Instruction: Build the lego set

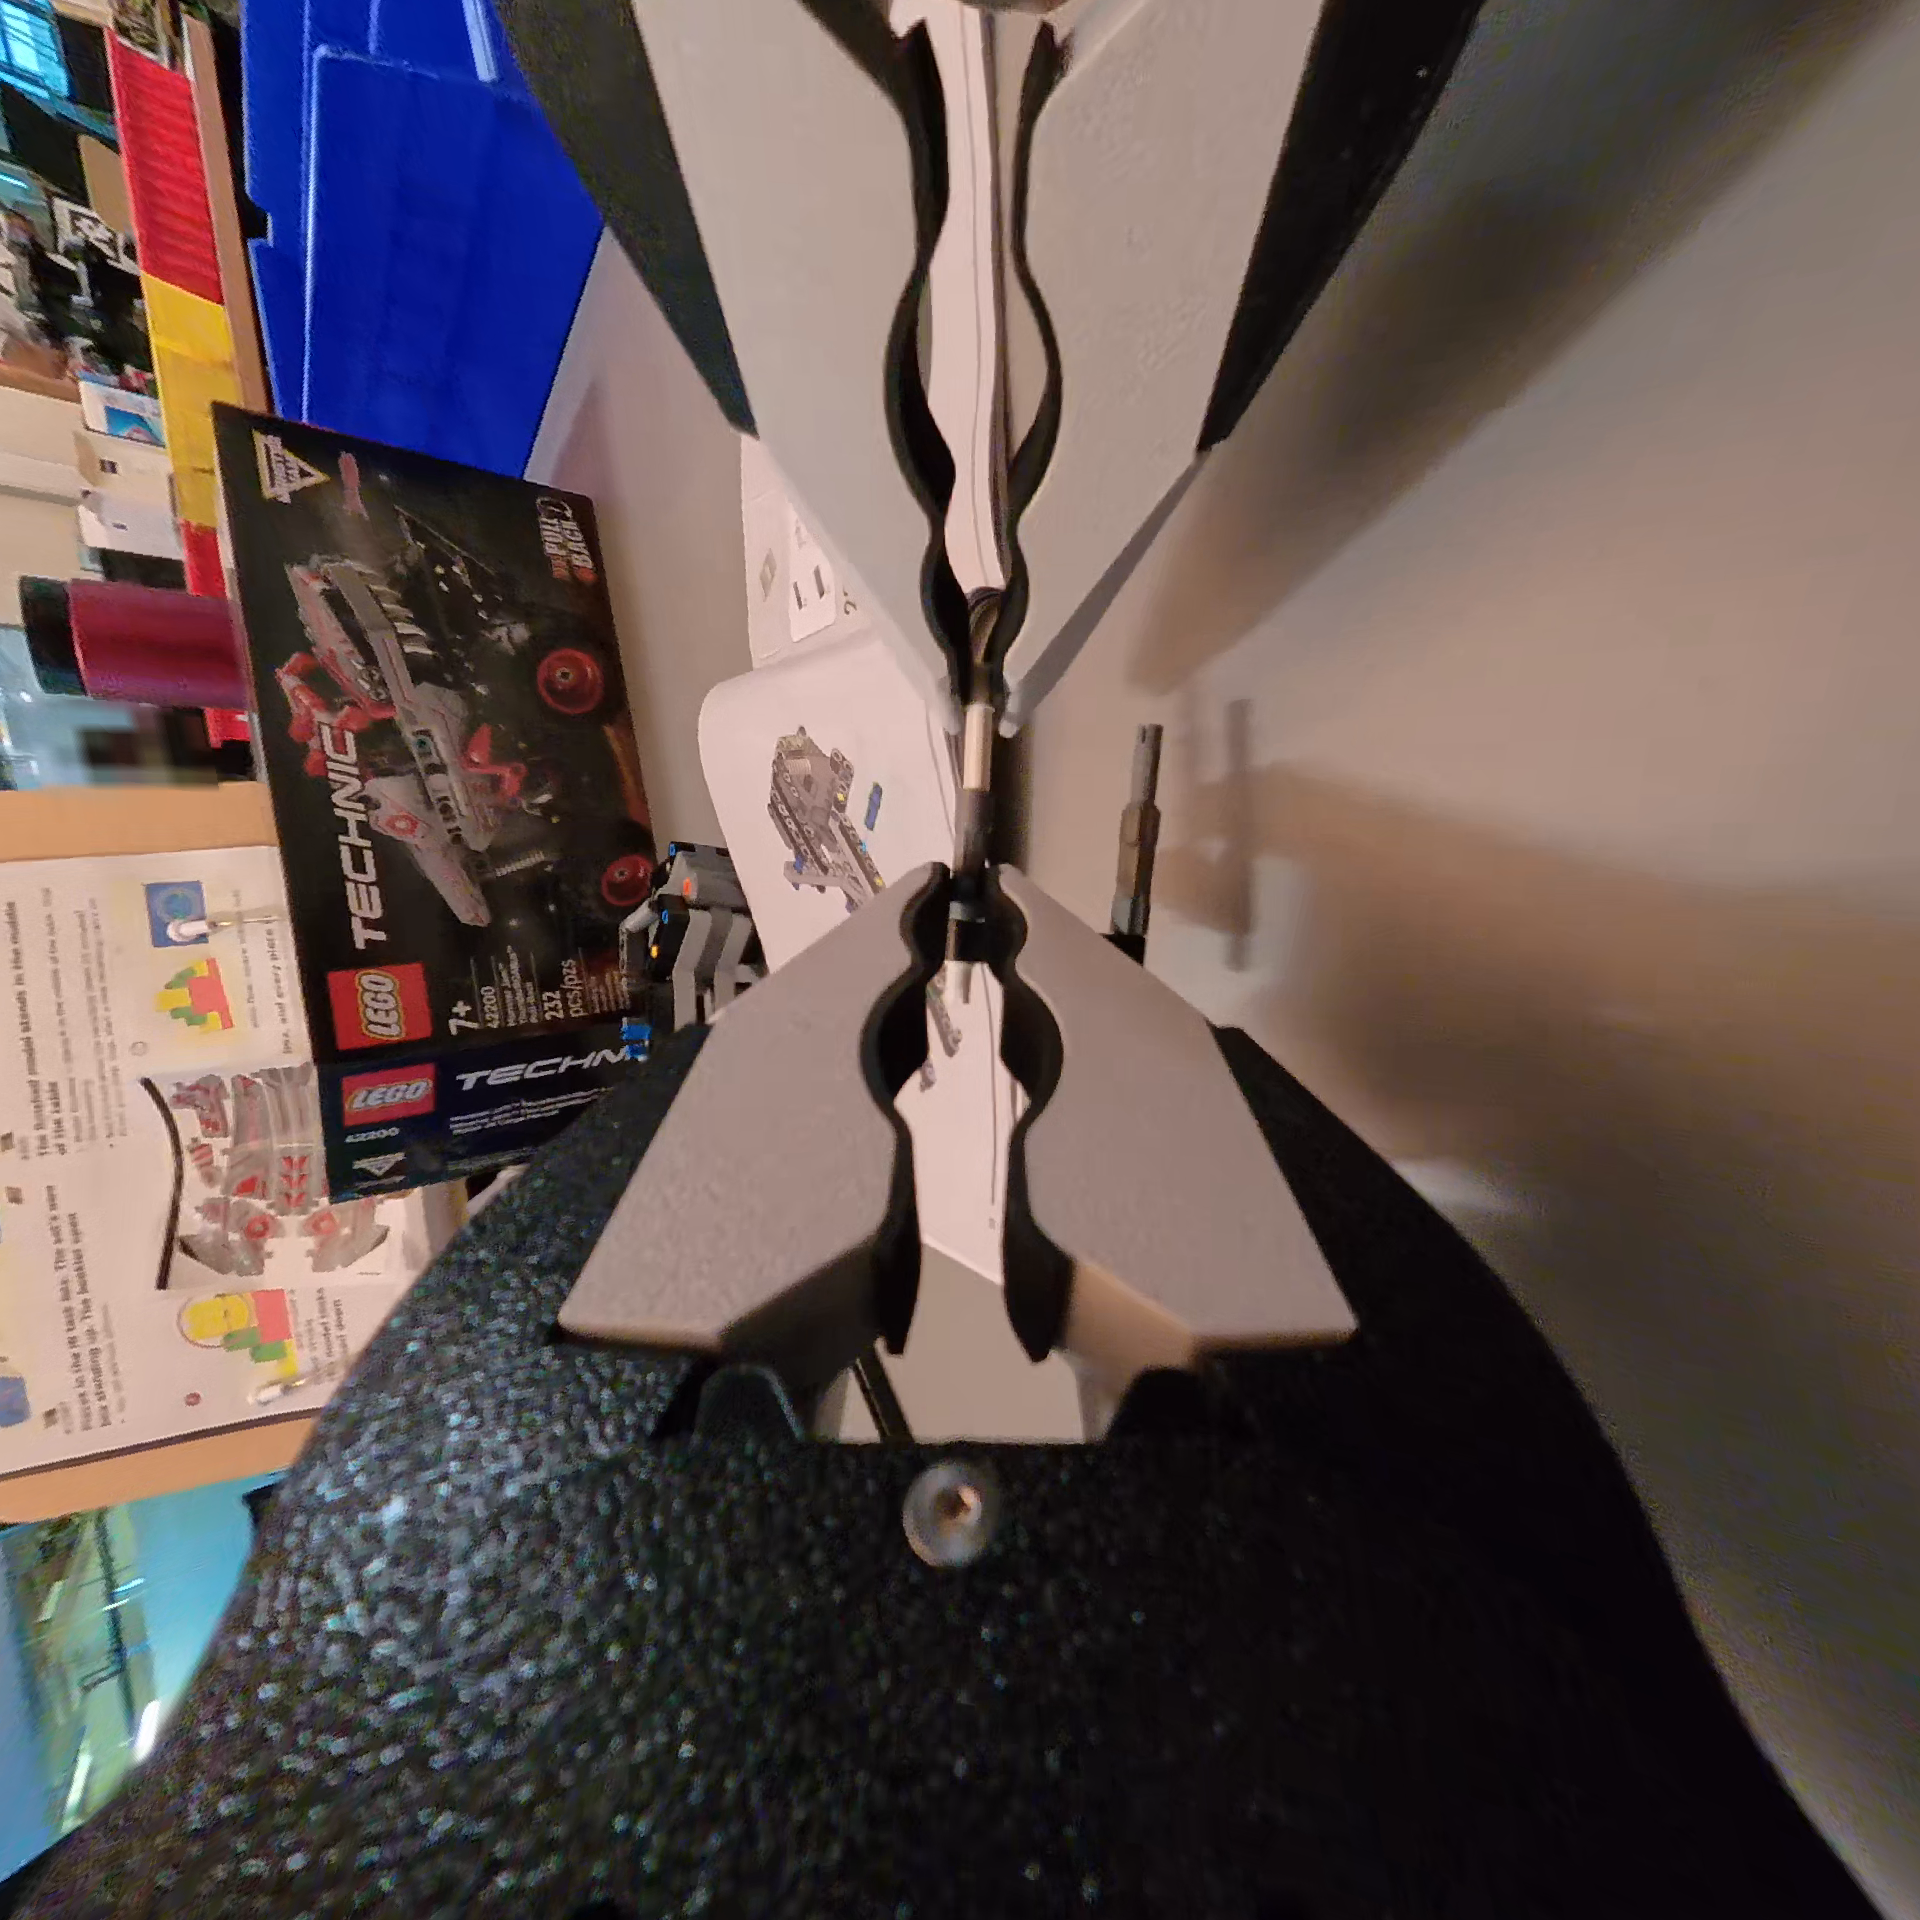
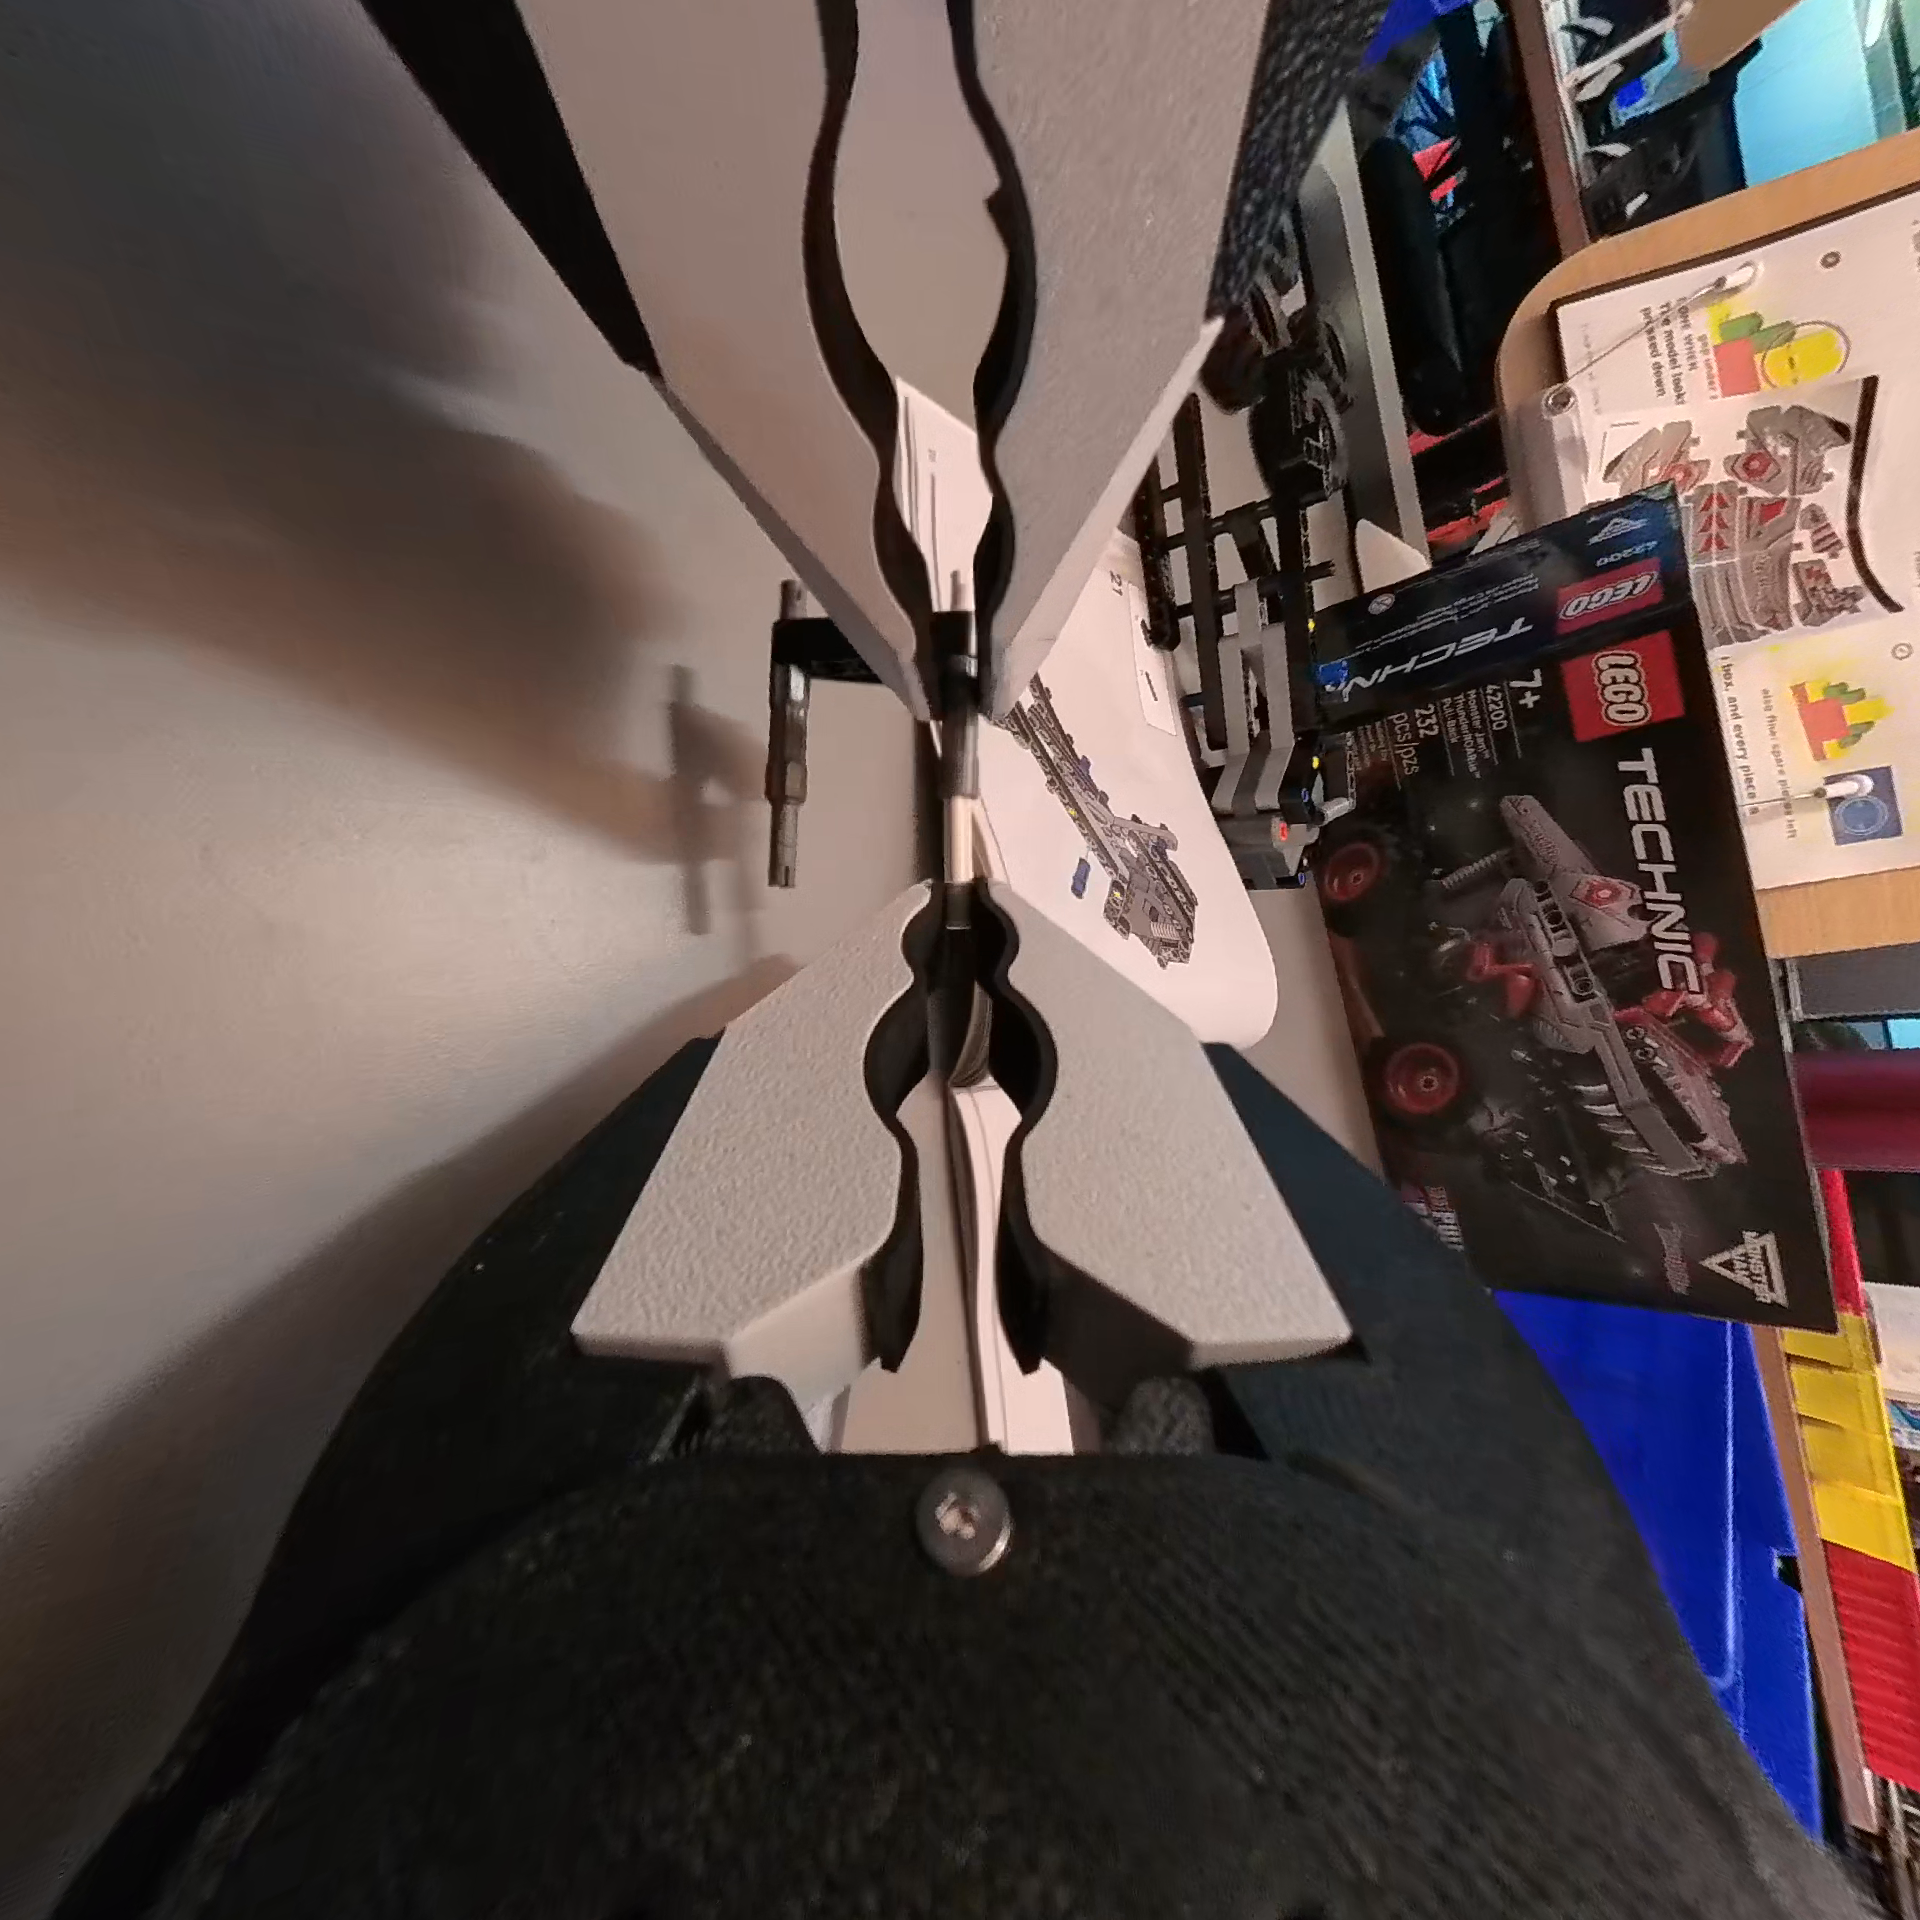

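My two grippers meet tip to tip over the white table. In the left wrist view my left gripper is shut on a small black connector, which carries a dark grey axle off to one side. My right gripper comes in from the top. In the right wrist view my right gripper is shut on a thin light grey axle with a grey round part between its fingers. That axle runs into the black connector held by the left gripper.
The open instruction booklet lies just behind the grippers. A partly built grey and black model and the set's box stand beyond it. A blue bin and a printed sheet lie farther off. Both grippers' tips are close together, under 4 cm apart.
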`<state>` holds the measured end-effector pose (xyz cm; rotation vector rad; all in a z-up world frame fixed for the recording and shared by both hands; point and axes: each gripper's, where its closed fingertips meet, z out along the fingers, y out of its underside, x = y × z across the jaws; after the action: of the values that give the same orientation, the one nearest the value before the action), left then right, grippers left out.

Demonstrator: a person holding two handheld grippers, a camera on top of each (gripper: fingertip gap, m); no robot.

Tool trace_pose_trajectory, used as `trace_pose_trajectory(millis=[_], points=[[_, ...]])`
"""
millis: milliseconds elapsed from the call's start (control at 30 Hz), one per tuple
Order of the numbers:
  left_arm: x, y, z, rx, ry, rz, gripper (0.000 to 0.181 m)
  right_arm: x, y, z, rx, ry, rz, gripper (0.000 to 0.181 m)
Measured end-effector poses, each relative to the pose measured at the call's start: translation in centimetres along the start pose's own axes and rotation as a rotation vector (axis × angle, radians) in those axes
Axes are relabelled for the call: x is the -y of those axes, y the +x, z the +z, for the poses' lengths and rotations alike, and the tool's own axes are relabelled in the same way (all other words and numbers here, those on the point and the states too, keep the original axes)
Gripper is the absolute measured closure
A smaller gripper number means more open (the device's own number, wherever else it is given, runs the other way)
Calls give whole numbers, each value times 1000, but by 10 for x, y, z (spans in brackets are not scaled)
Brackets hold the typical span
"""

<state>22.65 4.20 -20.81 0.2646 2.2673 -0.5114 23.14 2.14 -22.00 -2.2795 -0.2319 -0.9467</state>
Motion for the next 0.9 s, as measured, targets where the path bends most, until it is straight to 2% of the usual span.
trace_pose_trajectory(millis=[33,200,300,367,533,633,733,833,900], points=[[0,0,0,12,-2,16,177,-1,0,0,0,-3,3,179],[2,-4,2,87,-27,143,177,-2,0,-1,23,-3,71,180],[3,-7,1,117,-26,159,177,-2,3,-1,17,12,112,180],[3,-8,0,118,-20,141,177,-2,7,-2,-25,8,72,180],[5,-5,-1,57,39,38,178,-3,10,2,-144,-60,-160,179],[9,-2,-2,-6,120,-64,178,-3,10,3,-181,-72,-254,179],[24,-2,-8,-82,279,-230,181,19,10,0,-222,43,-250,179],[-1,9,-4,-186,199,-264,181,-1,13,4,-207,-41,-238,179],[-15,6,2,-205,173,-405,181,-13,7,8,-154,-56,-209,180]])
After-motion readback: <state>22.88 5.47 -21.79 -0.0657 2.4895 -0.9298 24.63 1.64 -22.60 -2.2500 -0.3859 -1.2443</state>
